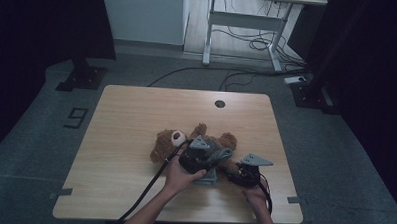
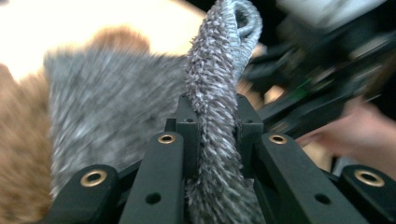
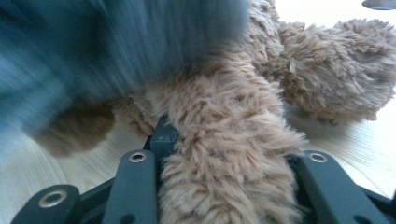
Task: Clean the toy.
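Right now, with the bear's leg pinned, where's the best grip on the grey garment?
Likely the rolled hem edge of the grey garment, from the person's side, as the left claw has it. The fabric bunches into a thick ridge there, standing clear of the teddy bear, whose leg the right claw clamps.

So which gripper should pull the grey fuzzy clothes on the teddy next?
Probably the left gripper. Its jaws are already shut on a fold of the grey garment, so it can pull straight away. The right gripper is busy clamping the teddy bear's leg, which steadies the bear on the table.
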{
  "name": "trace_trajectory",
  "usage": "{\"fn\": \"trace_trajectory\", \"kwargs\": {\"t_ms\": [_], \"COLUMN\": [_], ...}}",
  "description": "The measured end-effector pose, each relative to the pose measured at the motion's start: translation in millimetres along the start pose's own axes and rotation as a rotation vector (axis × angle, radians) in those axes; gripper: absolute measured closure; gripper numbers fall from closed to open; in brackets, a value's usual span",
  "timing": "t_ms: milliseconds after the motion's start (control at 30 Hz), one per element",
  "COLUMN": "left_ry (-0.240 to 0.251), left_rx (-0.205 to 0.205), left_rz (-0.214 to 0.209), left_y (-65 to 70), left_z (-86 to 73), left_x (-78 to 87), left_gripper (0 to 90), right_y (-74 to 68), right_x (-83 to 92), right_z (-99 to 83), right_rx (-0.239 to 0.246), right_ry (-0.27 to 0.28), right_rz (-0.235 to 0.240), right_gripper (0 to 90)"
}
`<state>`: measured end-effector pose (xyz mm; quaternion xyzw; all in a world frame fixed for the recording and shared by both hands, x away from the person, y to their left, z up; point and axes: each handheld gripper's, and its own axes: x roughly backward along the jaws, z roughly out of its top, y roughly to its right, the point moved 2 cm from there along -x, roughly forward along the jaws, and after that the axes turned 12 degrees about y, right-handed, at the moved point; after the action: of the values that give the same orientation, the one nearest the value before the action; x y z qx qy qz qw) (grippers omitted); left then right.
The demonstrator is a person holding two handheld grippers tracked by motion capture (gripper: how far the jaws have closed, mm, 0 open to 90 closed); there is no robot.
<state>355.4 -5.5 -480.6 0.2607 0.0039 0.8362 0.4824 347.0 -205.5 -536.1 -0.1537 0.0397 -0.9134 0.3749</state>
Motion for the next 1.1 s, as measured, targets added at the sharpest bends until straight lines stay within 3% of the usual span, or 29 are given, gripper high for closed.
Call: {"fn": "trace_trajectory", "kwargs": {"t_ms": [100,400,767,1100], "left_ry": [0.026,0.007,0.004,0.021], "left_rx": [0.074,0.031,0.012,0.052], "left_rz": [-0.047,0.001,0.041,0.076], "left_y": [-9.9,-10.7,-16.7,-33.9], "left_z": [-16.5,-33.3,-44.3,-61.2], "left_x": [1.3,14.6,30.4,57.6], "left_gripper": [77.0,77.3,77.3,77.3], "right_y": [0.3,1.1,1.2,0.7], "right_x": [-0.5,-0.4,0.3,0.6], "right_z": [-1.2,-0.7,-0.6,-1.4], "right_rx": [0.010,-0.004,0.002,0.007], "right_ry": [-0.018,-0.016,-0.018,-0.024], "right_rz": [0.003,0.011,0.017,0.033], "right_gripper": [57.9,58.2,58.2,58.1]}}
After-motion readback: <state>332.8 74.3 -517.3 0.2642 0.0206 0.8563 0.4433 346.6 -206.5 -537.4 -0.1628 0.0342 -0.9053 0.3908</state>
